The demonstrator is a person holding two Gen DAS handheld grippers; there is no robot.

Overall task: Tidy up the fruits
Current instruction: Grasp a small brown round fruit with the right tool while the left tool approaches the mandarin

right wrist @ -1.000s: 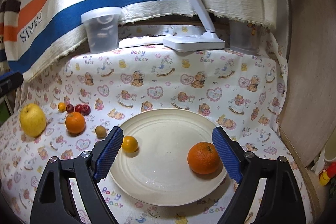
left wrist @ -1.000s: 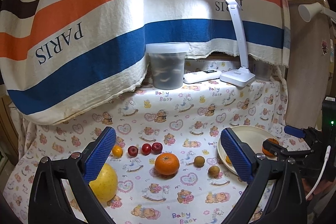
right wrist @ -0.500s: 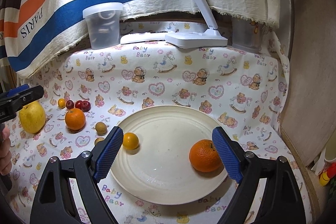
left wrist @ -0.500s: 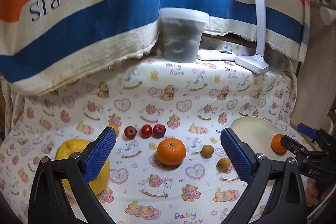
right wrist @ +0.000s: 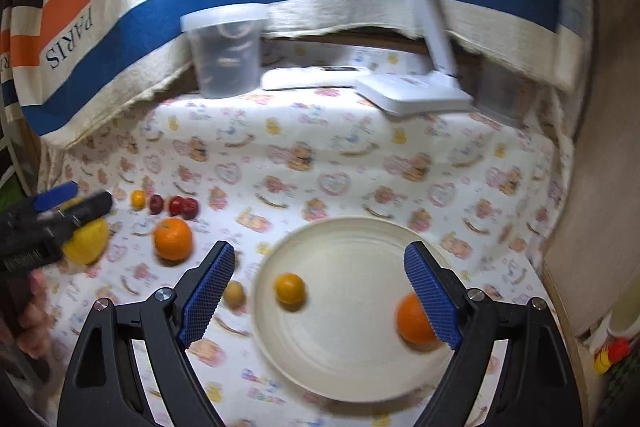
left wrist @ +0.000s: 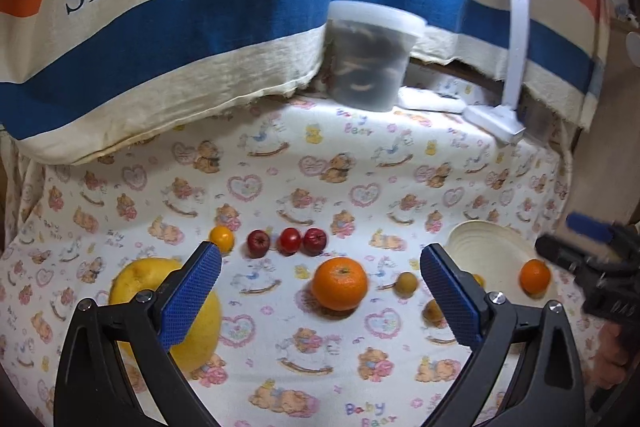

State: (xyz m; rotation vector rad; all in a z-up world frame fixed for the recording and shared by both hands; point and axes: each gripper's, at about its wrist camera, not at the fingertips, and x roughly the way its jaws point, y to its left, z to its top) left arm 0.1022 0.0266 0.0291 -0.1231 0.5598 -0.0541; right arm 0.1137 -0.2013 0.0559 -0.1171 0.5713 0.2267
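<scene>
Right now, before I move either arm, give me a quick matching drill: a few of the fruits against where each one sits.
Things:
1. yellow pomelo
2. three red fruits
3. small yellow-orange fruit
4. large orange

Places:
A. on the plate
B. between the left gripper fingers, on the cloth
C. behind the left finger
D. in a row behind the orange

Pairs: 1-C, 2-D, 3-A, 4-B

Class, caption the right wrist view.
Open right gripper above round cream plate holding large orange and small yellow-orange fruit.

Both wrist cameras face forward, low, sharing the plate [left wrist: 486,239].
</scene>
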